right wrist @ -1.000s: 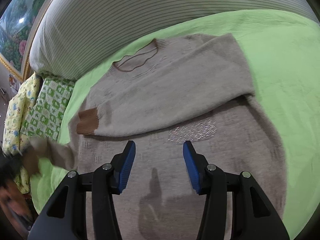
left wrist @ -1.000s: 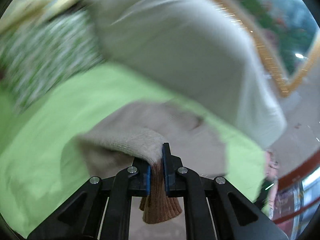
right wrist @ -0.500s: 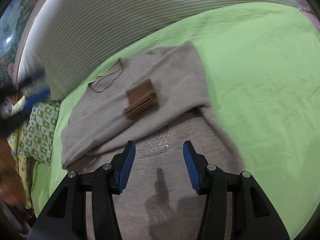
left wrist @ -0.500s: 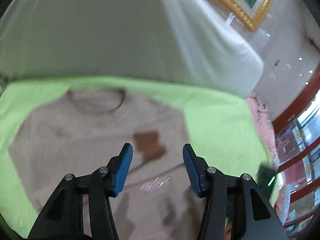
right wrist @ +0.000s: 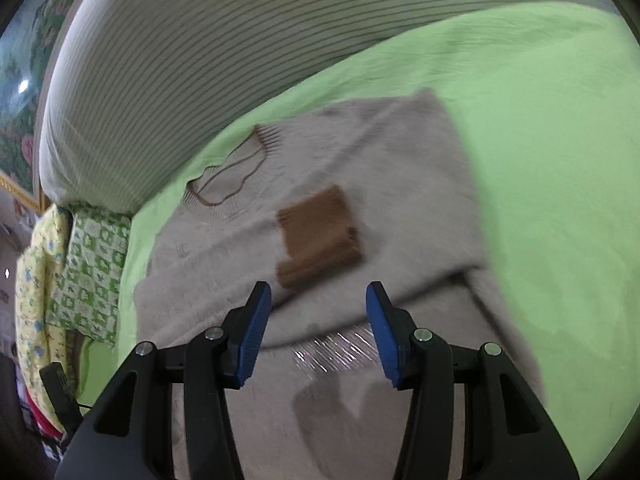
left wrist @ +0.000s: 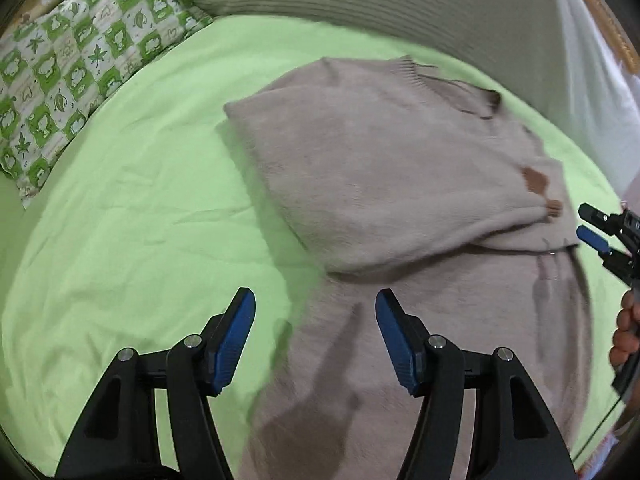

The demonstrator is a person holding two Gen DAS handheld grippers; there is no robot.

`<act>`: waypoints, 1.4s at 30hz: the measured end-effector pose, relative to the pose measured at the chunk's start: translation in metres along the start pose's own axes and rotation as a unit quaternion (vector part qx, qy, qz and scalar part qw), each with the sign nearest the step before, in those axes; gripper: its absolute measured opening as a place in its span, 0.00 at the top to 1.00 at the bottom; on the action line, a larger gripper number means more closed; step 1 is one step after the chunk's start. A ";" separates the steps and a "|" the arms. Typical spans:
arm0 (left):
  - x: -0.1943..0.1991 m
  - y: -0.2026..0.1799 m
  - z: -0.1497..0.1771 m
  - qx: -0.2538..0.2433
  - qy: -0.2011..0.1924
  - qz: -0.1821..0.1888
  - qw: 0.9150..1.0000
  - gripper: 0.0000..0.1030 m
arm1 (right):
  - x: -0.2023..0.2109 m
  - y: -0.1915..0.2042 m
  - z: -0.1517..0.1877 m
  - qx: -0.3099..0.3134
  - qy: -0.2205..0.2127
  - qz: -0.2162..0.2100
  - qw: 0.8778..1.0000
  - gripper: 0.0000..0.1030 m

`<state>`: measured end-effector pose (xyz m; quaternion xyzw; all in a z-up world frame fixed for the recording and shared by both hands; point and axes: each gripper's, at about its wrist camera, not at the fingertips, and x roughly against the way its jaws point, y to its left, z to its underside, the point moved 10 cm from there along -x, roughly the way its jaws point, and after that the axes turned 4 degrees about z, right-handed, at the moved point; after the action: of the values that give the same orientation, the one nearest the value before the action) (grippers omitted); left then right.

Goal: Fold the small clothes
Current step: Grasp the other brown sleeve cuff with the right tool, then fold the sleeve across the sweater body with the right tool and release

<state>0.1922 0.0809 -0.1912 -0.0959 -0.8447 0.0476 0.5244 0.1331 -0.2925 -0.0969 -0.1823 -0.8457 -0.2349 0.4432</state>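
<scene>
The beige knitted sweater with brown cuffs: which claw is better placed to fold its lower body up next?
Probably both together: the left claw and right claw, open, each hover over the beige knitted sweater at its lower body.

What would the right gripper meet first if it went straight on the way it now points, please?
Probably the brown cuffs lying on the folded beige sweater; the open right gripper points at them, though depth is unclear.

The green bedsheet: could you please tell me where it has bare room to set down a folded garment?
The sheet lies bare between the sweater and the checked pillow, and again beyond the sweater's other edge. The middle is crowded: sweater with both brown cuffs folded in.
</scene>
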 end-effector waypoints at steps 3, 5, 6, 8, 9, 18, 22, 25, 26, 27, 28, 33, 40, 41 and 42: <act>-0.017 -0.003 -0.006 -0.004 0.000 -0.004 1.000 0.39 | -0.035 0.002 0.006 0.000 0.042 0.032 0.999 0.51; -0.025 -0.010 -0.012 -0.015 -0.004 -0.009 1.000 0.39 | -0.054 -0.002 0.005 -0.029 0.051 0.032 0.998 0.51; -0.029 -0.013 -0.015 -0.017 -0.005 -0.019 1.000 0.39 | -0.059 -0.002 0.003 -0.041 0.048 0.026 0.998 0.51; -0.036 -0.015 -0.023 -0.015 -0.006 -0.028 0.999 0.37 | -0.067 0.001 -0.006 -0.059 0.035 0.014 0.998 0.51; -0.039 -0.016 -0.027 -0.005 -0.007 -0.030 1.000 0.37 | -0.071 0.002 -0.009 -0.058 0.032 0.020 0.998 0.53; -0.022 -0.004 -0.069 0.052 -0.058 -0.069 0.995 0.37 | -0.003 0.079 -0.088 -0.025 -0.058 -0.107 0.992 0.91; -0.009 -0.002 -0.096 0.067 -0.096 -0.084 0.989 0.30 | 0.087 0.105 -0.129 0.005 -0.148 -0.184 0.972 0.91; 0.002 -0.007 -0.112 0.049 -0.129 -0.114 0.984 0.29 | 0.113 0.076 -0.135 0.017 -0.181 -0.166 0.969 0.91; 0.001 -0.010 -0.115 0.043 -0.134 -0.122 0.983 0.29 | 0.108 0.059 -0.133 0.016 -0.179 -0.144 0.973 0.91; 0.003 -0.009 -0.114 0.041 -0.134 -0.124 0.982 0.29 | 0.099 0.039 -0.130 0.006 -0.170 -0.124 0.978 0.91; 0.002 -0.008 -0.111 0.039 -0.131 -0.129 0.982 0.30 | 0.086 0.020 -0.124 -0.009 -0.158 -0.104 0.982 0.91; -0.011 0.012 -0.077 0.038 -0.095 -0.144 0.984 0.33 | 0.031 -0.056 -0.086 -0.064 -0.100 -0.037 0.992 0.91; -0.002 0.018 -0.073 0.058 -0.096 -0.112 0.987 0.52 | 0.015 -0.055 -0.072 -0.032 -0.076 -0.023 0.996 0.91; 0.009 0.014 -0.081 0.056 -0.115 -0.110 0.986 0.52 | 0.018 -0.047 -0.081 -0.024 -0.082 -0.030 0.996 0.91; 0.017 0.011 -0.086 0.053 -0.127 -0.111 0.984 0.51 | 0.025 -0.040 -0.090 -0.017 -0.094 -0.040 0.995 0.91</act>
<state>0.2629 0.0939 -0.1403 0.0334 -0.9060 0.0458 0.4195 0.1590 -0.3734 -0.0410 -0.1775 -0.8862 -0.2484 0.3484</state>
